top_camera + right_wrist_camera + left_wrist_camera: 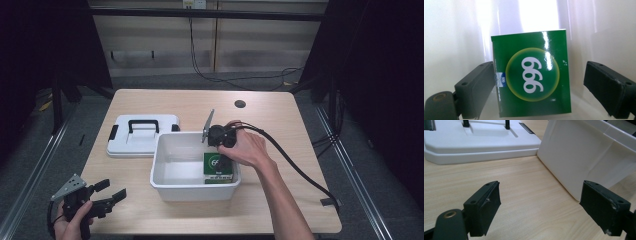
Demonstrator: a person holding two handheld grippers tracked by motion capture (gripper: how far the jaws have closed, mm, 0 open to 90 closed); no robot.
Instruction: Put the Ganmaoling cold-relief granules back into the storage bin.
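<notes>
On the pale wooden worktop (280, 125) stands a white plastic tub (165, 186), and just beside its far left corner lies a white lid (142, 142) with a black handle and black side clips. A dark round cable hole (240, 104) sits in the worktop farther back, well apart from the tub. The tub's walls close in around the green box (218, 170), which stands in the near right corner of the tub, against its right wall.

The right claw (218, 150) reaches down into the tub from above, the person's right hand (247, 147) wrapped over its body and the forearm coming in from the lower right, a black cable trailing behind. In the right gripper view its jaws stand apart on either side of the box, the left one close against the box's edge, the right one clear of it.

The left claw (114, 191) is held low at the near left corner of the worktop, jaws apart, pointing toward the tub's outer wall and the lid.

The box face shows "999" in white on a yellow-rimmed green disc, and a small blue tag also reads "999"
</notes>
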